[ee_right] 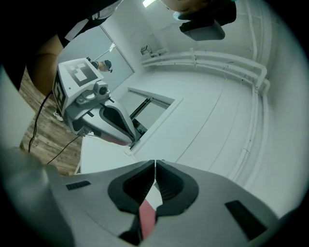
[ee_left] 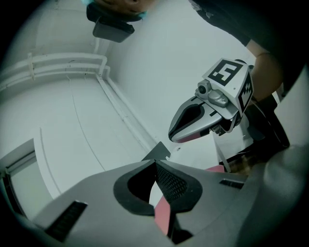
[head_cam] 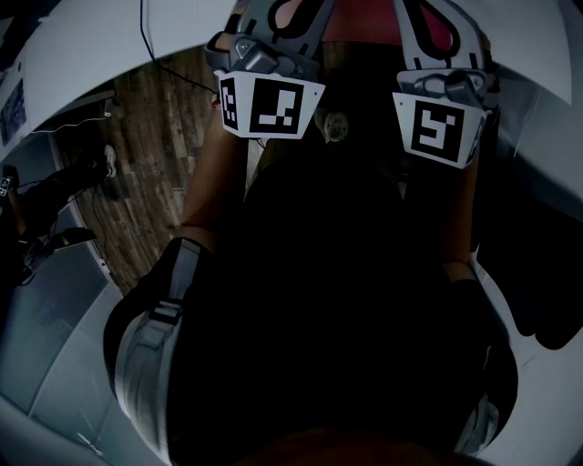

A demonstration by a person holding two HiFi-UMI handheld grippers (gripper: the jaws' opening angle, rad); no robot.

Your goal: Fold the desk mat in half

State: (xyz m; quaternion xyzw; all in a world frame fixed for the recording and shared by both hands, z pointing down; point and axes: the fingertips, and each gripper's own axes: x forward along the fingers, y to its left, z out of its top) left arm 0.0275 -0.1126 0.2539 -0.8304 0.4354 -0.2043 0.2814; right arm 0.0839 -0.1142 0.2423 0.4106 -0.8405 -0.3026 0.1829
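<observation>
The desk mat (head_cam: pixel 337 273) hangs as a broad dark sheet between both grippers and fills the middle of the head view. Its other side is pink and shows as a strip inside each pair of jaws (ee_left: pixel 164 214) (ee_right: pixel 147 214). My left gripper (head_cam: pixel 273 27) (ee_left: pixel 155 166) is shut on the mat's top edge. My right gripper (head_cam: pixel 437 27) (ee_right: pixel 154 166) is shut on the same edge further right. Each gripper also shows in the other's view, the right one (ee_left: pixel 203 116) and the left one (ee_right: pixel 104 118). Both point level, side by side. The mat hides whatever lies under it.
A wooden floor (head_cam: pixel 155 155) with a thin cable shows at upper left, and a person's dark leg and shoe (head_cam: pixel 91 173) stand there. Pale table surface (head_cam: pixel 55 364) lies at lower left. White walls with pipes (ee_left: pixel 63 62) (ee_right: pixel 217 62) are ahead of the grippers.
</observation>
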